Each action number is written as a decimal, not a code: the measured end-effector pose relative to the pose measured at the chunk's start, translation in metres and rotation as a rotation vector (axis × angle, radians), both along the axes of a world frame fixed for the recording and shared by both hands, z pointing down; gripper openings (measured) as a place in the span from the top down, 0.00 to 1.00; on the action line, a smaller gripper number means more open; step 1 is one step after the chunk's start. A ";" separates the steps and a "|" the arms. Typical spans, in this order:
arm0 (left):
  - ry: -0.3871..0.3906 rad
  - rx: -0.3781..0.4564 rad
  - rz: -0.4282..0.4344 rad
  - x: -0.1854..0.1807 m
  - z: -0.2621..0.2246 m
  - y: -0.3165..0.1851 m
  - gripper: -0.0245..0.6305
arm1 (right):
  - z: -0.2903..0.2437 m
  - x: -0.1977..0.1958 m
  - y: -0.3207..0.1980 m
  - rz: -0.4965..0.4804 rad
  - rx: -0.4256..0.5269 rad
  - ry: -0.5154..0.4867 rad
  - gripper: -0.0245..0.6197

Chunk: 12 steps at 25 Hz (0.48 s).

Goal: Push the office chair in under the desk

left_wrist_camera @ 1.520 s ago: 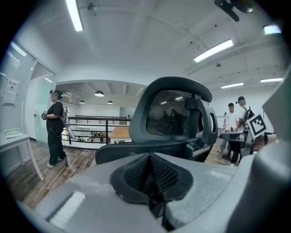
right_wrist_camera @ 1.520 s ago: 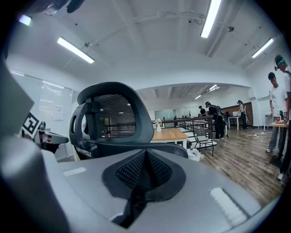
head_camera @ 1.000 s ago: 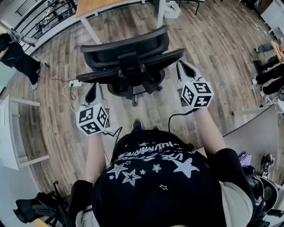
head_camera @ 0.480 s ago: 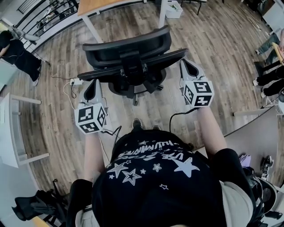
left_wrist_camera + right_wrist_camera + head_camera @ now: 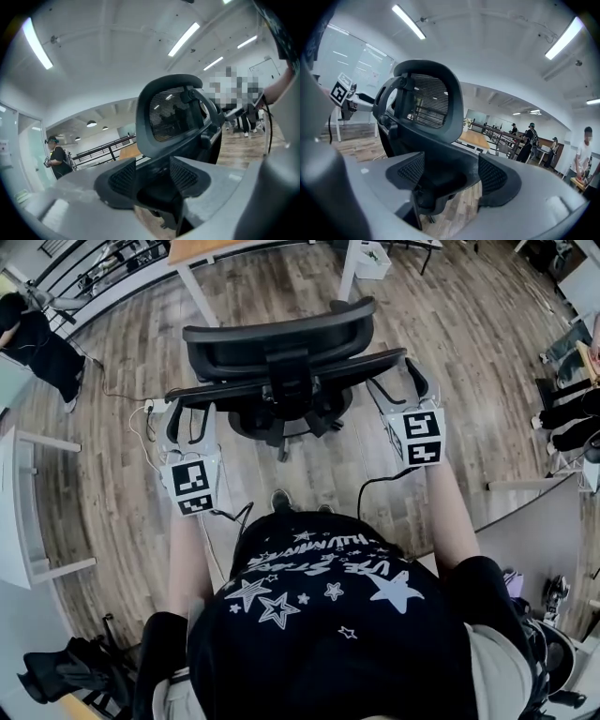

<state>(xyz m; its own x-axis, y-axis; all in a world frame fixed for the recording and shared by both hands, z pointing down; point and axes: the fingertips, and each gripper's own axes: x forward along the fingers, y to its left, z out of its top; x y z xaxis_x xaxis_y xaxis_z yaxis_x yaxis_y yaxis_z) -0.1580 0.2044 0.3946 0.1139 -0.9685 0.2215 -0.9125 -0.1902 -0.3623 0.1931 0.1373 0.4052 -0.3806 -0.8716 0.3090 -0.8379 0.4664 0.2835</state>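
Note:
A black mesh office chair [image 5: 272, 352] stands on the wood floor with its back toward me, in front of a wooden-topped desk [image 5: 192, 249] with white legs. My left gripper [image 5: 190, 420] is at the left end of the backrest's lower bar. My right gripper [image 5: 398, 385] is at the right end. Both sets of jaws have just been opening and stand apart. In the left gripper view the chair's frame [image 5: 173, 115] runs between the left gripper's [image 5: 152, 176] pads. In the right gripper view the frame [image 5: 426, 103] lies between the right gripper's [image 5: 452, 173] pads, with floor showing beside it.
A power strip with cables [image 5: 150, 409] lies on the floor left of the chair. A white box [image 5: 373, 259] sits under the desk. A white table [image 5: 19, 512] stands at the left. People stand at the far left [image 5: 37, 343] and right edge [image 5: 572, 399].
Both grippers rolled so their marker cubes face up, and their jaws went from shut to open around the chair's back frame. The left gripper moved forward to the chair.

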 end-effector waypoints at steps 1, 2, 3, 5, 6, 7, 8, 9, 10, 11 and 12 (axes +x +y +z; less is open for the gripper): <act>-0.022 0.000 0.008 -0.001 0.001 -0.001 0.60 | 0.002 -0.002 -0.001 -0.004 -0.009 0.013 0.39; -0.039 -0.004 0.017 -0.002 0.002 -0.003 0.58 | 0.004 -0.005 -0.003 -0.006 -0.013 0.034 0.37; -0.059 -0.010 0.026 -0.002 0.004 -0.004 0.55 | 0.006 -0.007 -0.005 -0.005 -0.010 0.061 0.36; -0.130 -0.026 0.038 -0.004 0.013 -0.008 0.48 | 0.007 -0.008 -0.009 0.001 0.015 0.141 0.34; -0.188 -0.034 0.037 -0.006 0.020 -0.010 0.45 | 0.008 -0.009 -0.011 0.002 0.036 0.198 0.34; -0.257 -0.037 0.034 -0.008 0.026 -0.012 0.43 | 0.008 -0.009 -0.013 -0.001 0.060 0.262 0.34; -0.323 -0.032 0.032 -0.009 0.028 -0.015 0.42 | 0.009 -0.010 -0.016 -0.007 0.082 0.325 0.34; -0.377 -0.023 0.032 -0.010 0.029 -0.017 0.42 | 0.011 -0.011 -0.018 -0.014 0.099 0.377 0.34; -0.416 -0.016 0.033 -0.010 0.029 -0.020 0.42 | 0.012 -0.013 -0.020 -0.021 0.108 0.413 0.35; -0.442 -0.014 0.037 -0.010 0.029 -0.024 0.42 | 0.013 -0.015 -0.022 -0.025 0.111 0.436 0.35; -0.456 -0.017 0.041 -0.010 0.029 -0.027 0.42 | 0.015 -0.016 -0.025 -0.026 0.110 0.452 0.36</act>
<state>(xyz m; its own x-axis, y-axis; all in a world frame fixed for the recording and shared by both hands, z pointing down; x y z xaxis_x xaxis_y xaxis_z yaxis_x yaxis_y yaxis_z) -0.1676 0.1772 0.4237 0.0388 -0.9611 0.2735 -0.6520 -0.2317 -0.7219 0.1775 0.1128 0.4198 -0.2514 -0.9003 0.3554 -0.6073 0.4326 0.6663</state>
